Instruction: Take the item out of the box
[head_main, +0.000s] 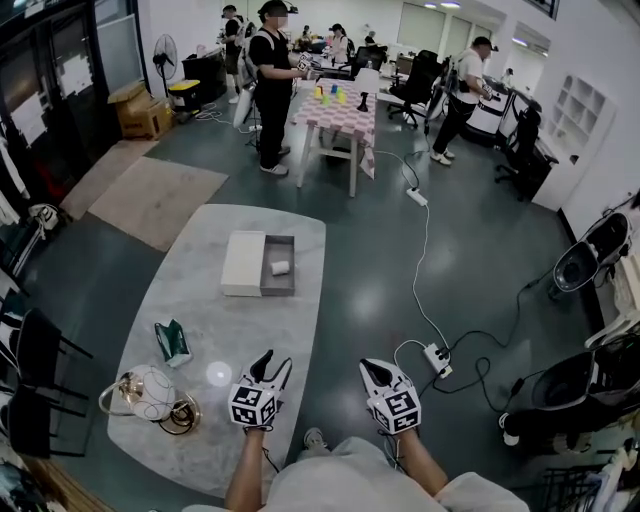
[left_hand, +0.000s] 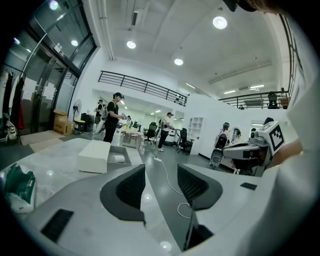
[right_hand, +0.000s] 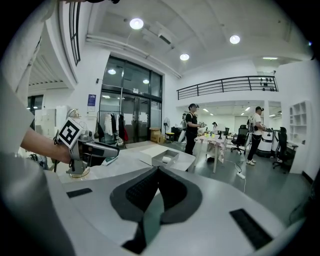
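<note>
Two grippers hover at the near end of the pale marbled oval table (head_main: 190, 320), well apart from the shallow grey open box (head_main: 283, 290). The left gripper (head_main: 272, 367) has its jaws apart and empty; the right gripper (head_main: 372, 370) has its jaws together on nothing. The small white roll-like item (head_main: 280, 267) lies inside the box, beside the flat white lid (head_main: 243, 263). To my mind, the left gripper should reach forward, straddle the item squarely, then close.

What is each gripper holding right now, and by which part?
Nothing held: left gripper jaws apart and empty, right gripper jaws together with nothing between them. The white item lies in the open box, away from both.
</note>
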